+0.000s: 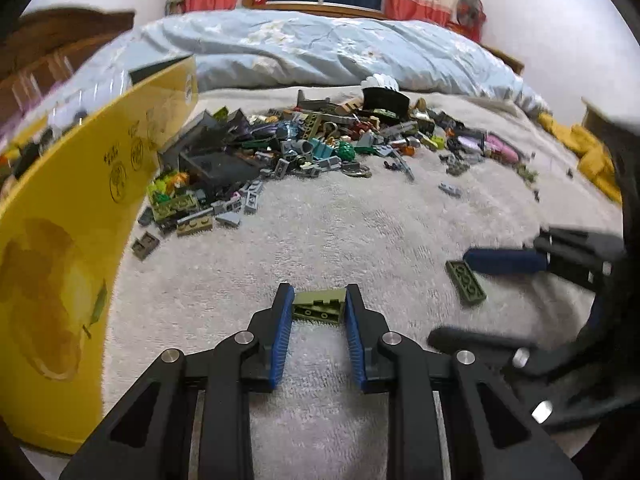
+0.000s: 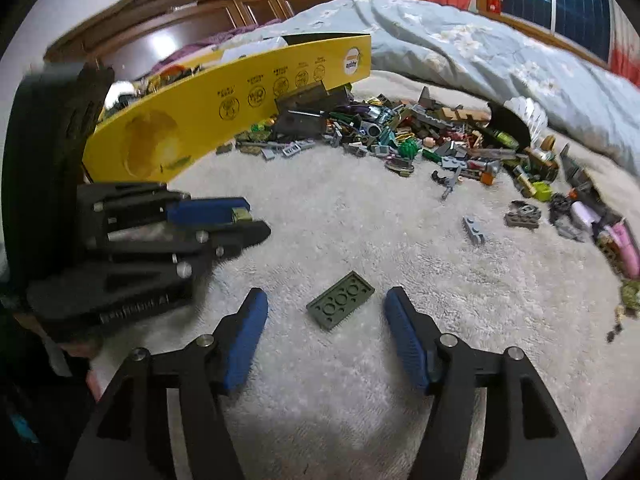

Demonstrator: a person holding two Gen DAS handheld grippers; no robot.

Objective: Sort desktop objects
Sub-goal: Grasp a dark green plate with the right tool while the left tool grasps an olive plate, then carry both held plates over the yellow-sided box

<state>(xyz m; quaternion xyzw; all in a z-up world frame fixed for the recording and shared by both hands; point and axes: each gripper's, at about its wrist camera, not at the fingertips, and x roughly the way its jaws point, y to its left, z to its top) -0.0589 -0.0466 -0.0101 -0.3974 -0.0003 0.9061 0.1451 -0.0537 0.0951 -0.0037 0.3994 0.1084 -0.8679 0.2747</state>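
Note:
My left gripper (image 1: 319, 295) is shut on a small olive-green brick (image 1: 320, 307), held just above the white towel (image 1: 340, 224). In the right wrist view the left gripper (image 2: 244, 216) comes in from the left, with the olive brick (image 2: 240, 213) at its tip. My right gripper (image 2: 326, 292) stands open. A flat dark-green plate (image 2: 341, 300) lies on the towel between its blue pads (image 2: 248, 332), and neither pad touches it. In the left wrist view the same plate (image 1: 466, 282) lies beside one finger of the right gripper (image 1: 504, 261).
A yellow cardboard box (image 1: 72, 240) (image 2: 224, 120) stands at the left with bricks inside. A large pile of mixed bricks (image 1: 304, 140) (image 2: 420, 136) lies further back on the towel. A single grey brick (image 2: 474, 230) lies apart. Behind is a blue quilt (image 1: 320, 48).

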